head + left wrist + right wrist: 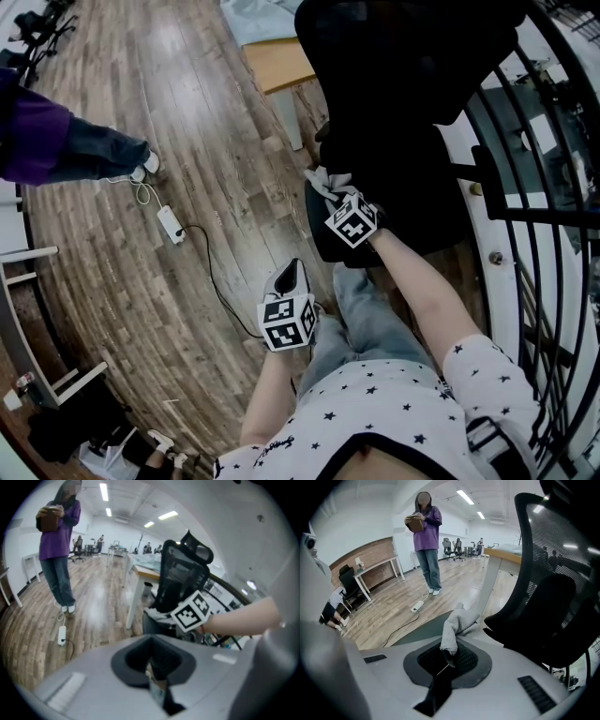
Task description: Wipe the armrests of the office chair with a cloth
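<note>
Grey cloth (pixel 457 620) is pinched by one end in the right tool (pixel 449 654), whose jaws are closed tight on it. The rest of it bunches forward past the tips and appears to lie on the near armrest (pixel 417 632) of the black office chair (pixel 543 597). In the head view this tool (pixel 336 195) sits over the armrest pad (pixel 323 239), with the cloth (pixel 323 180) at its far end. The left tool (pixel 157 677) has its jaws together with nothing between them, and it hangs low by the person's leg (pixel 289 277), well apart from the chair.

The grip looks narrow, so a firm drag along the pad could pull the cloth out of the jaws or roll it into a rope that wipes only a thin line. Pressing too low would likely bring the hard tips onto the pad in place of the fabric. Nothing steadies the chair, so a sideways push may swivel or roll it toward the wooden surface (pixel 277 61) just beside it. The second armrest is not clearly visible, so it could easily be skipped. A power strip (pixel 170 223) and its cord lie on the floor, a trip risk if the person steps round
</note>
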Motion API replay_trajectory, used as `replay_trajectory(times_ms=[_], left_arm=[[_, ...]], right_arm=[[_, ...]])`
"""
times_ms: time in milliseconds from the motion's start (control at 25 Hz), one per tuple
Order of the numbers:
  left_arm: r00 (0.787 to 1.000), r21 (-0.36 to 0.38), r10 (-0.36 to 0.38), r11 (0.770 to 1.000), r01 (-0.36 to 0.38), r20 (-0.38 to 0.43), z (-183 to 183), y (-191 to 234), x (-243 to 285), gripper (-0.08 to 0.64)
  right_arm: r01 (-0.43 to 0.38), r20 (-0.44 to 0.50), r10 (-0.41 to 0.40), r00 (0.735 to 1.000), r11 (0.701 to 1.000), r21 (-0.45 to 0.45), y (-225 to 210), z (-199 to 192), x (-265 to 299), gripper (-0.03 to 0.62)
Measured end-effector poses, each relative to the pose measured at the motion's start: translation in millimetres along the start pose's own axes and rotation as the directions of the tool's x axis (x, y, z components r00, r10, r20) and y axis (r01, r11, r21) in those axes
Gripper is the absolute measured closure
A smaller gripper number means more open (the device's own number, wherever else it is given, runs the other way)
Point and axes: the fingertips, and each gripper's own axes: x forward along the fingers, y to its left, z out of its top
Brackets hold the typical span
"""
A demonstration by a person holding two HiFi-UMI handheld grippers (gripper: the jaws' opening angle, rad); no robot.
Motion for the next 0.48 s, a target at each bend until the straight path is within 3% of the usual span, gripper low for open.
replay_trajectory(times_ms=[480], left_arm=[[1.0, 0.009, -0.005, 1.0, 0.005, 0.002, -15.0, 1.8, -17.4, 0.558]], right_arm=[[0.009, -0.007, -0.009, 1.0, 1.0, -0.001, 19.0, -13.3, -7.6, 0.56]])
